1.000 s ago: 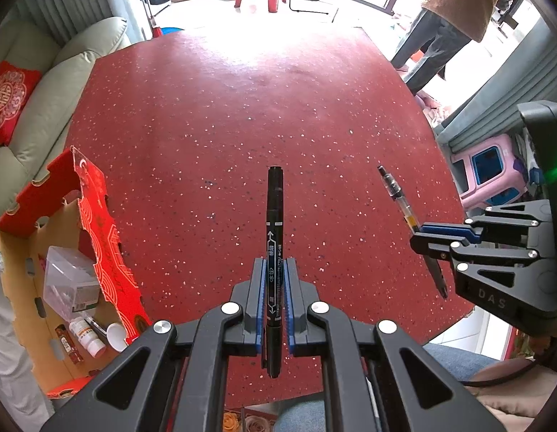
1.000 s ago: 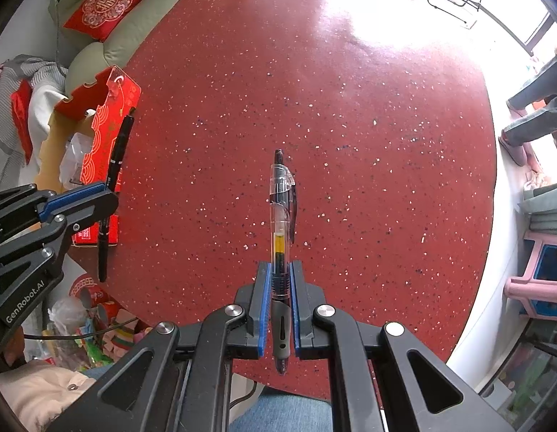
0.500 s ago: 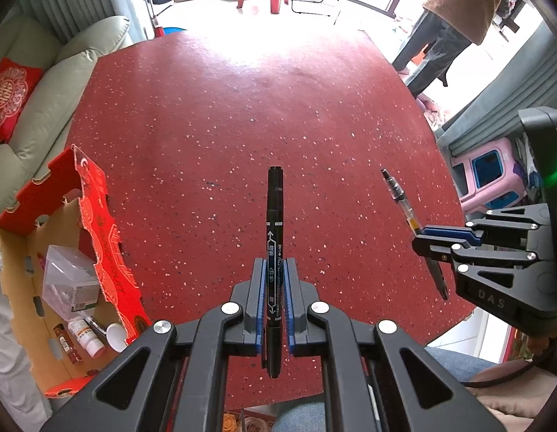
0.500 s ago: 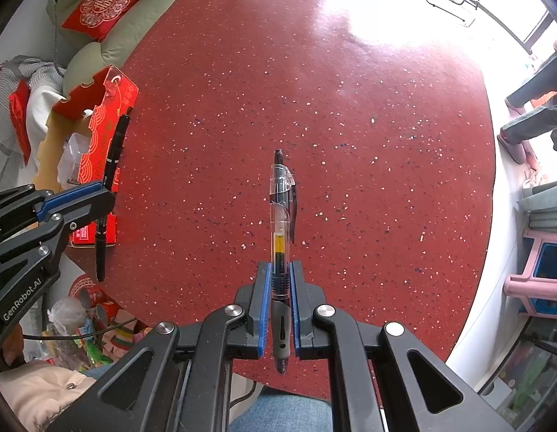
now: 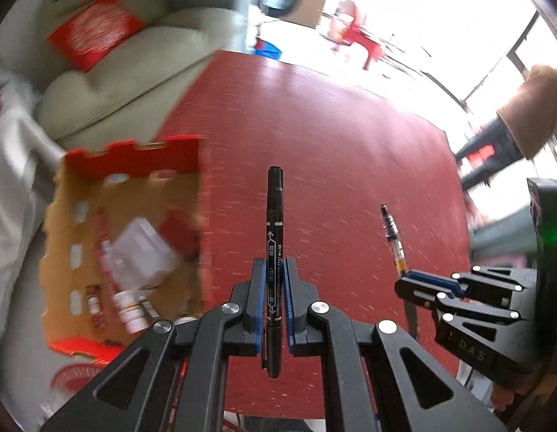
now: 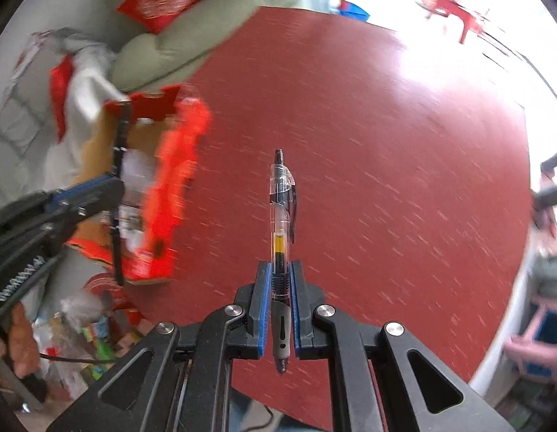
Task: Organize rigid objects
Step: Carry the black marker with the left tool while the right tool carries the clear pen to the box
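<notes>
My left gripper is shut on a black marker that stands out ahead of the pads over the red speckled table. My right gripper is shut on a clear pen with a black clip and yellow ink. Each gripper also shows in the other's view: the right gripper with its pen at the right, the left gripper with its marker at the left, over the open red and brown cardboard box. The pictures are motion-blurred.
The cardboard box holds a clear plastic case, small bottles and other small items. A pale green sofa with a red cushion stands behind it. A person stands far right, near a pink stool.
Both grippers have swung left and up with their pens still gripped. The cardboard box now lies much nearer the middle of both views, and the left gripper has rolled.
</notes>
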The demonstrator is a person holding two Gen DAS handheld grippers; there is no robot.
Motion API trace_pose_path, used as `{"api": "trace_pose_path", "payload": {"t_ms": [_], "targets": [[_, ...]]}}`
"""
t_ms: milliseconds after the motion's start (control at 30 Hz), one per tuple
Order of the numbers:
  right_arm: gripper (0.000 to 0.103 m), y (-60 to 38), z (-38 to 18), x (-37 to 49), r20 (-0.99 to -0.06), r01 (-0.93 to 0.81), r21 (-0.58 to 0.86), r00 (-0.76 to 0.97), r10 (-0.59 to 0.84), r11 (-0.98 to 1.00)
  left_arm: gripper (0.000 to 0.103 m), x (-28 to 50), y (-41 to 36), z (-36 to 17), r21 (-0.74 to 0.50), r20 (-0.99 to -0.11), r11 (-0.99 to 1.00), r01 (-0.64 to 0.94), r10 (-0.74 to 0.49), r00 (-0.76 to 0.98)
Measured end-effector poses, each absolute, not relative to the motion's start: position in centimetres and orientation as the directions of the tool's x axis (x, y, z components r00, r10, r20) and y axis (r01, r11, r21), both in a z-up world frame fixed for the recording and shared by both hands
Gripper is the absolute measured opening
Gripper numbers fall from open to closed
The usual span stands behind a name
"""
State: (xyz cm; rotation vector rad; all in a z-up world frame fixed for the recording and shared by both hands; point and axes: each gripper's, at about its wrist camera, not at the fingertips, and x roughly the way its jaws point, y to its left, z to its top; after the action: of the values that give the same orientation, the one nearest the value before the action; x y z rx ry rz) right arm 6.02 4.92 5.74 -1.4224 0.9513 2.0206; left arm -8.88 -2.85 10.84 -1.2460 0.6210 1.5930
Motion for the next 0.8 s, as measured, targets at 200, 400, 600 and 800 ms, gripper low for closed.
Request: {"api": "trace_pose_path", "payload": {"t_ms": [200,400,600,800], "targets": [[0.011,3.4,7.1,-3.2,-0.927,-0.587,0.288,-0.368,-0.067,-0.757,0.01,-15.6,-7.1,10.2,-0.116,-0.934,-0.567,-0.815,0.34,-0.104],[0.011,1.6,7.1,-8.6,-0.927,-0.504,0.277,-0.364,-0.09,-0.818,0.01,-20.1,-10.5,7.8,-0.056,-0.952,-0.688,-0.724,0.255,-0.17],[0.011,1.3,6.1,-11.9,-0.932,-0.498,0.283,-0.343,-0.114,-0.82,0.01,-21.9,-11.7,5.6,-0.041,-0.963,-0.727,-0.686,0.211,-0.167],[0.011,1.5,5.5,-14.1,-0.94,-0.503,0.267,-0.322,-0.109,-0.822,0.01,-22.6,-11.5,4.6,-0.045,-0.967,-0.733,-0.679,0.202,-0.153]]}}
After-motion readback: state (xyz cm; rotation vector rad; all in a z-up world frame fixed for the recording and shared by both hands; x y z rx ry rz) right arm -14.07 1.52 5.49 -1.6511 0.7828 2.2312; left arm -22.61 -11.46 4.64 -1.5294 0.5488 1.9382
